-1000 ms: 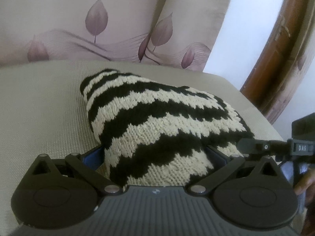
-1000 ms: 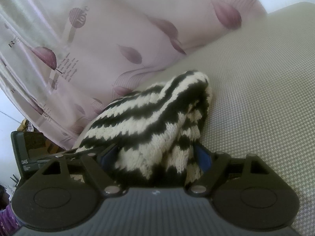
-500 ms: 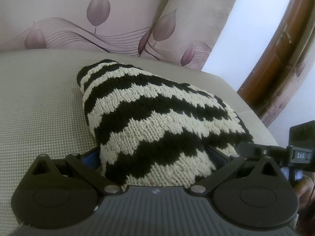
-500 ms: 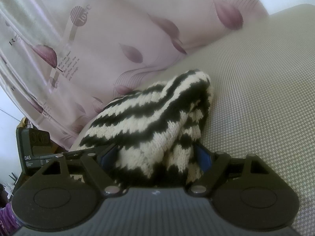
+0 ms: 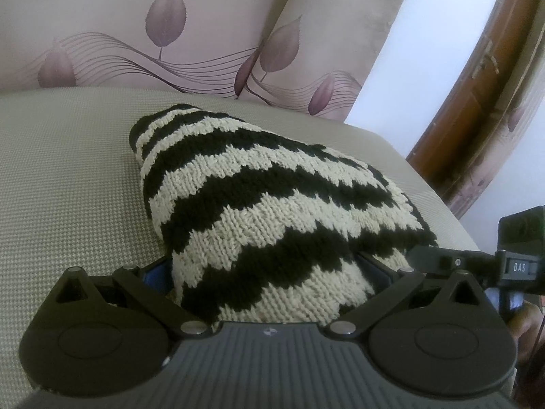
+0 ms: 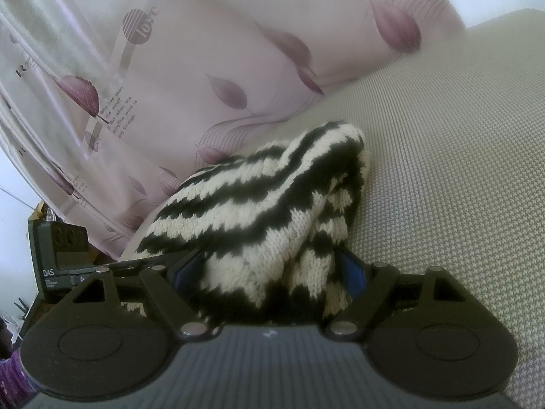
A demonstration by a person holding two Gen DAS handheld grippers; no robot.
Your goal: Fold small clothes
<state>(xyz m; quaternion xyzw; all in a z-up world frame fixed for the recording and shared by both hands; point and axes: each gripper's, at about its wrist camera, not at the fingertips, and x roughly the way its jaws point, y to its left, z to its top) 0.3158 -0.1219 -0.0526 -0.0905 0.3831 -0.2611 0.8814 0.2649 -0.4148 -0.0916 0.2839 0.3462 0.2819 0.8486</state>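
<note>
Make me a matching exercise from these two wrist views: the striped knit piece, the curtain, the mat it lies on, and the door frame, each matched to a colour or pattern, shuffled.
Things:
1. knit garment
2. curtain
3. mat
4. door frame

Descriptions:
A. plain brown wood
B. pale pink with purple leaves
C. black and cream zigzag stripes
D. beige fine weave

Pairs: 1-C, 2-B, 3-D, 4-A

The left gripper and the right gripper each have the knit garment bunched between their blue pads.
</note>
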